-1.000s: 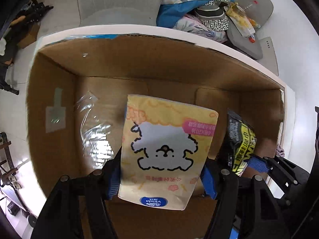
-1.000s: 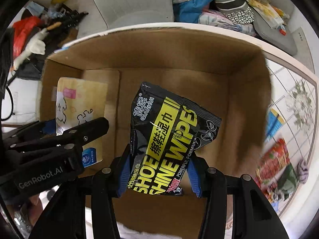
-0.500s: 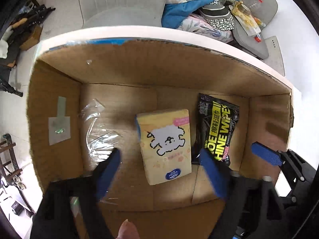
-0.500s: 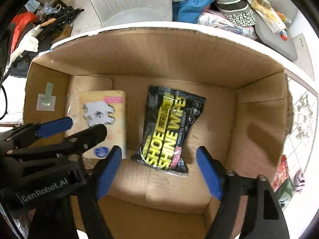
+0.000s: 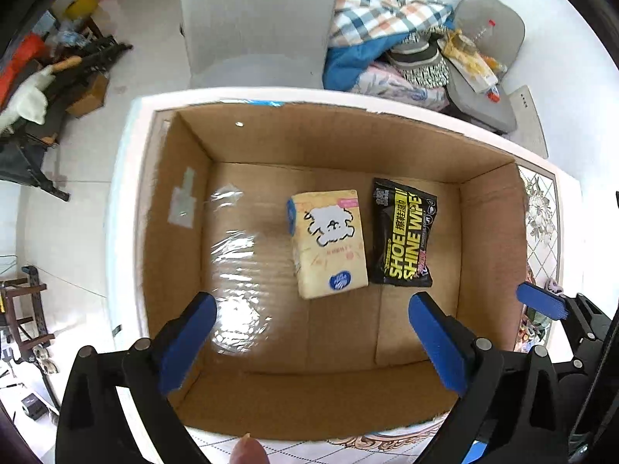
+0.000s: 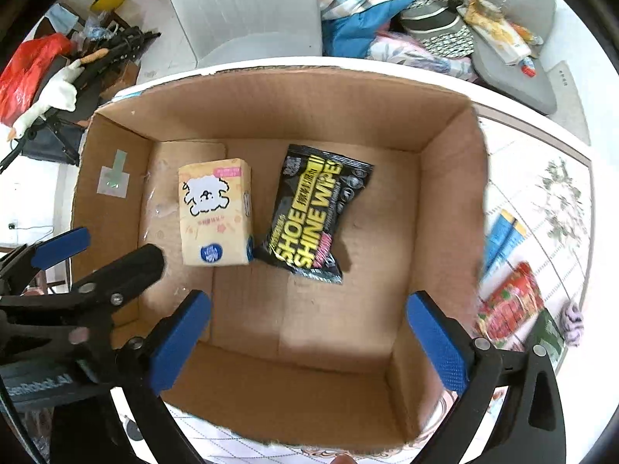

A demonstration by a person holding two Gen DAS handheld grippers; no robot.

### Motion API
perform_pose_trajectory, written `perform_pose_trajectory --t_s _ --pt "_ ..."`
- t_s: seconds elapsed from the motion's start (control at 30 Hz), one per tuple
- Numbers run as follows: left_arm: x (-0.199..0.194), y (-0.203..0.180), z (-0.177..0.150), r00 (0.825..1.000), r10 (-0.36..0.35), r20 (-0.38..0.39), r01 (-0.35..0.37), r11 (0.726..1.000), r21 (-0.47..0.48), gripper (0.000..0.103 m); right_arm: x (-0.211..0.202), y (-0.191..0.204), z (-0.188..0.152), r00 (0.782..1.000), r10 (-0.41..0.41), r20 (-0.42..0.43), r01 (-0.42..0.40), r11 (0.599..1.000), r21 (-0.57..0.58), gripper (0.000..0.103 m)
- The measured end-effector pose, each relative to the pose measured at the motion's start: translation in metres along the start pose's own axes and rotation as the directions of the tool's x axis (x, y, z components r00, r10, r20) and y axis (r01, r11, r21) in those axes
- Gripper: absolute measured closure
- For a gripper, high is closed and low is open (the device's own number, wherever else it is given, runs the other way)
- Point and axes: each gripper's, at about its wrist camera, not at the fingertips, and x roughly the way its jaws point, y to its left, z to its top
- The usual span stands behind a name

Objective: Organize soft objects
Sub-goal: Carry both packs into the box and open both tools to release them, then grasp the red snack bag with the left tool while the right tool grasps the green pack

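Only the right wrist view showed a red packet (image 6: 510, 305) on the table (image 6: 557, 193); both tools, left tool (image 5: 307, 332) and right tool (image 6: 307, 328), gaped wide, holding nothing.

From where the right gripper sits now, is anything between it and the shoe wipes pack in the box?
Nothing visible. The right gripper is open above the cardboard box, and only bare box floor lies between it and the shoe wipes pack. The tissue pack lies beside it, to the left, out of that path.
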Motion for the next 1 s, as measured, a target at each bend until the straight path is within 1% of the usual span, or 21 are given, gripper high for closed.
perform_pose_trajectory --t_s 0.07,0.27,0.4,0.57,0.67,0.7,0.73,0.77,0.87,0.9,0.93,1.0 --pt "-0.012 -0.004 -0.008 0.999 0.022 0.032 -0.022 1.0 0.006 0.001 -0.009 -0.001 -0.009 1.0 -0.006 0.021 0.006 1.0 -0.002 0.0" --pt "-0.045 -0.017 -0.034 0.993 0.05 0.11 -0.053 0.998 0.027 0.001 -0.047 -0.001 -0.048 0.996 0.003 0.091 -0.004 1.0 0.002 0.0" --pt "-0.066 -0.03 -0.05 0.989 0.047 0.142 -0.055 0.997 0.051 0.001 -0.068 -0.006 -0.071 0.991 0.033 0.129 -0.035 0.999 0.016 0.0" --pt "-0.091 -0.062 -0.062 0.987 0.015 0.162 -0.03 0.995 0.096 0.001 -0.086 -0.035 -0.1 0.984 0.108 0.142 -0.119 0.99 0.07 0.0" --pt "-0.1 -0.103 -0.068 0.982 0.016 0.186 -0.047 0.985 0.164 0.001 -0.097 -0.071 -0.117 0.979 0.138 0.15 -0.157 0.98 0.119 0.0" --pt "-0.099 -0.114 -0.069 0.982 0.023 0.19 -0.059 0.981 0.184 0.001 -0.1 -0.089 -0.123 0.978 0.145 0.15 -0.166 0.975 0.145 0.0" --pt "-0.098 -0.136 -0.071 0.981 0.029 0.194 -0.073 0.972 0.223 0.001 -0.103 -0.109 -0.13 0.978 0.146 0.152 -0.171 0.971 0.168 0.0" --pt "-0.096 -0.149 -0.073 0.98 0.031 0.195 -0.079 0.966 0.246 0.001 -0.105 -0.124 -0.136 0.979 0.138 0.149 -0.164 0.97 0.182 0.0" --pt "-0.078 -0.201 -0.073 0.985 0.052 0.166 -0.104 0.942 0.32 0.001 -0.106 -0.183 -0.152 0.989 0.087 0.117 -0.112 0.967 0.23 0.0" --pt "-0.07 -0.219 -0.072 0.986 0.06 0.155 -0.11 0.935 0.337 0.001 -0.104 -0.202 -0.156 0.993 0.06 0.1 -0.082 0.969 0.234 0.0" --pt "-0.06 -0.238 -0.072 0.987 0.066 0.146 -0.115 0.928 0.354 0.001 -0.1 -0.228 -0.16 0.997 0.016 0.072 -0.033 0.97 0.241 0.0" --pt "-0.032 -0.276 -0.07 0.993 0.069 0.095 -0.101 0.92 0.38 0.001 -0.092 -0.261 -0.162 0.999 -0.028 0.039 0.018 0.972 0.234 0.0"
